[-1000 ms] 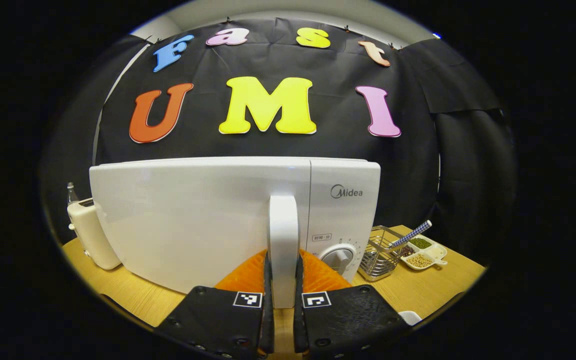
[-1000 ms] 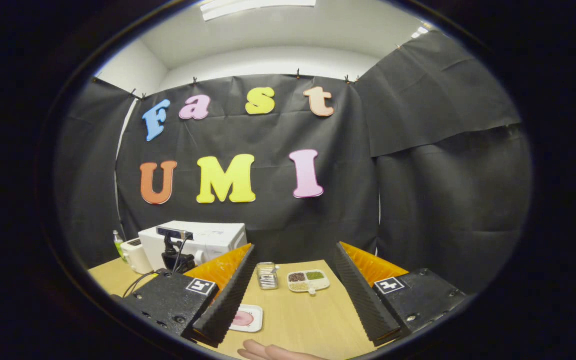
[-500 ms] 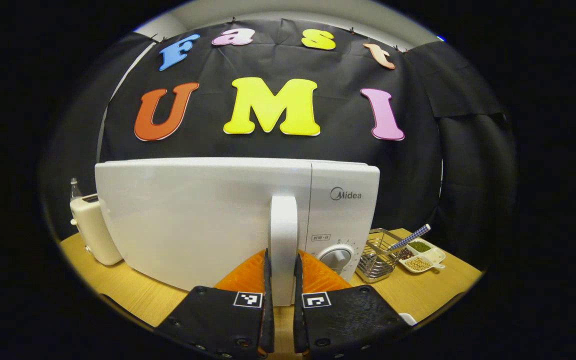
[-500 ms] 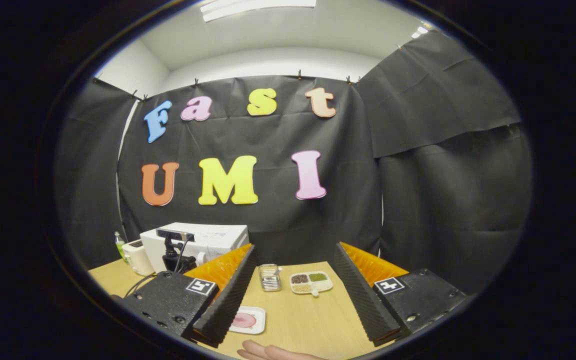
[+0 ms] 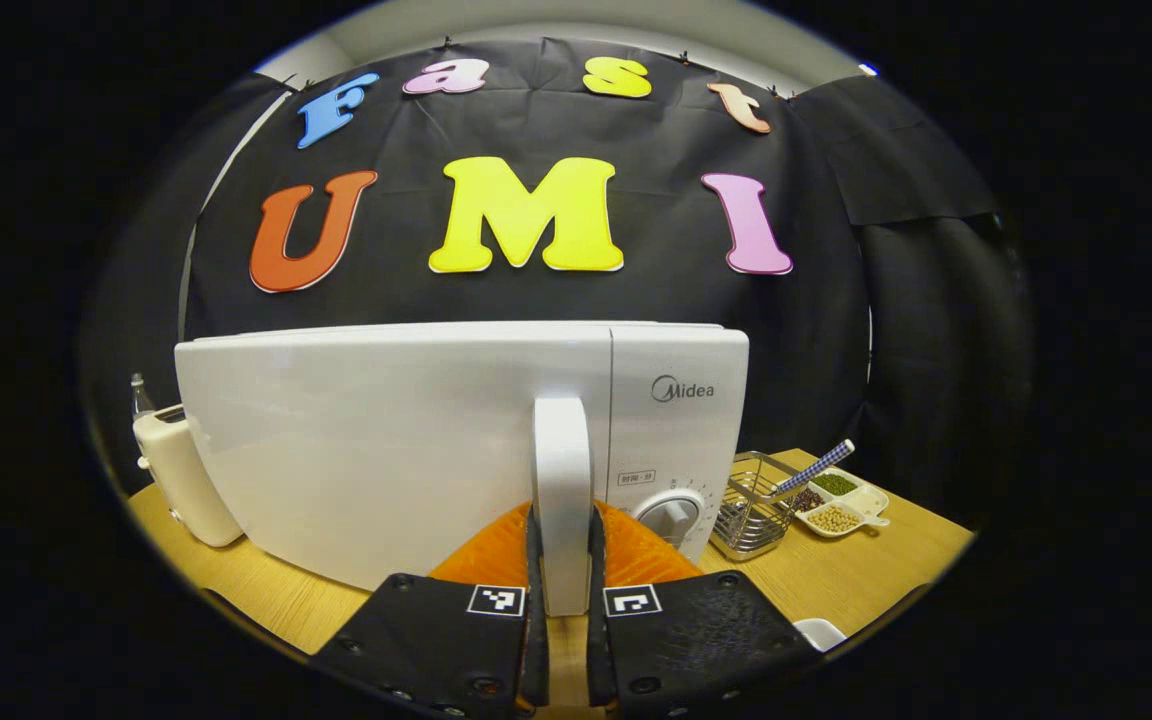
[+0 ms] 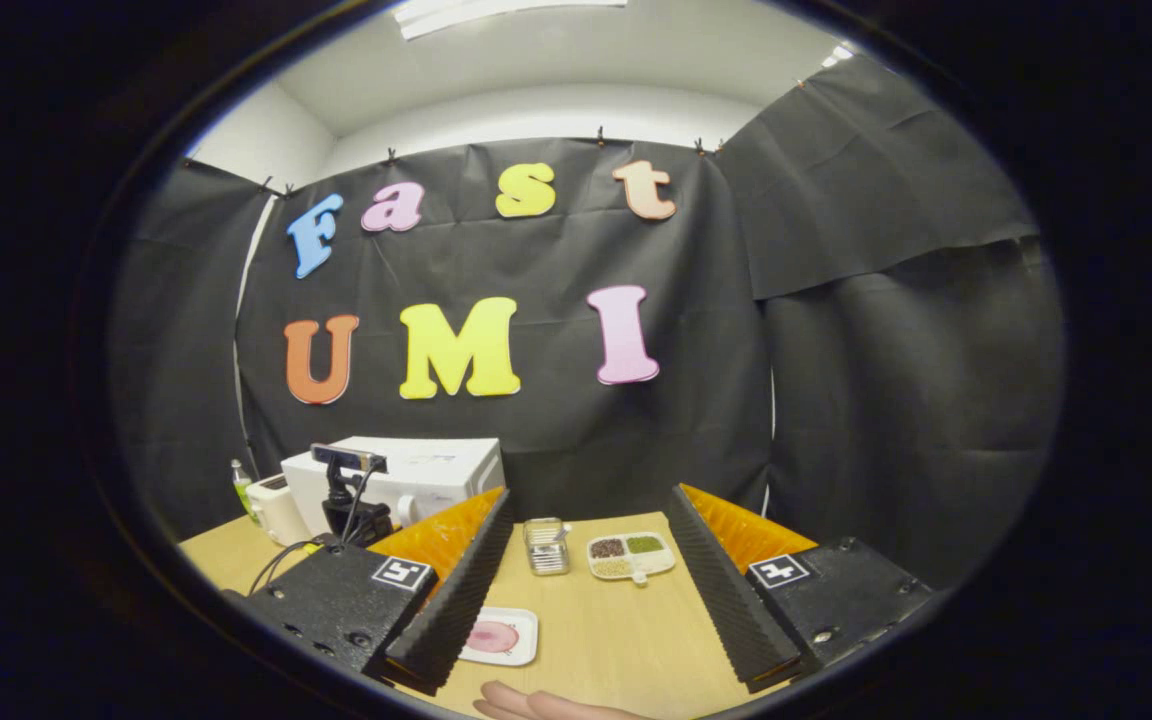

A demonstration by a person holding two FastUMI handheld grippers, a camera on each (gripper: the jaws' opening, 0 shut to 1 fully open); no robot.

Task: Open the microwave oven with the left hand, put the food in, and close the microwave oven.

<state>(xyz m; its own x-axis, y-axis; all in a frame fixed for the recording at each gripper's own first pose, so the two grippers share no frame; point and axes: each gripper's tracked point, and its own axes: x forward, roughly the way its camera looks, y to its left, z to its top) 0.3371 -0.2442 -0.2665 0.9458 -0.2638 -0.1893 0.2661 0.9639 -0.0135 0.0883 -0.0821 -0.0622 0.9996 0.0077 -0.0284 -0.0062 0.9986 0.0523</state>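
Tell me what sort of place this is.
Probably a mock kitchen set up in a recording booth: a white microwave, a toaster and a divided dish of beans stand on a wooden table, with black cloth hung behind as walls.

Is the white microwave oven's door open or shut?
Shut: the white microwave oven's door lies flush with the control panel, no interior visible. The left gripper clamps its upright white handle.

I'm looking at a plain white microwave [image 5: 416,440] with a white handle [image 5: 562,500], on a pale wood table [image 6: 616,640]; my left gripper [image 5: 564,620] is black with orange ribbing, the spoon [image 5: 816,468] far right is blue-and-white checked, and the plate [image 6: 502,637] is white with pink food
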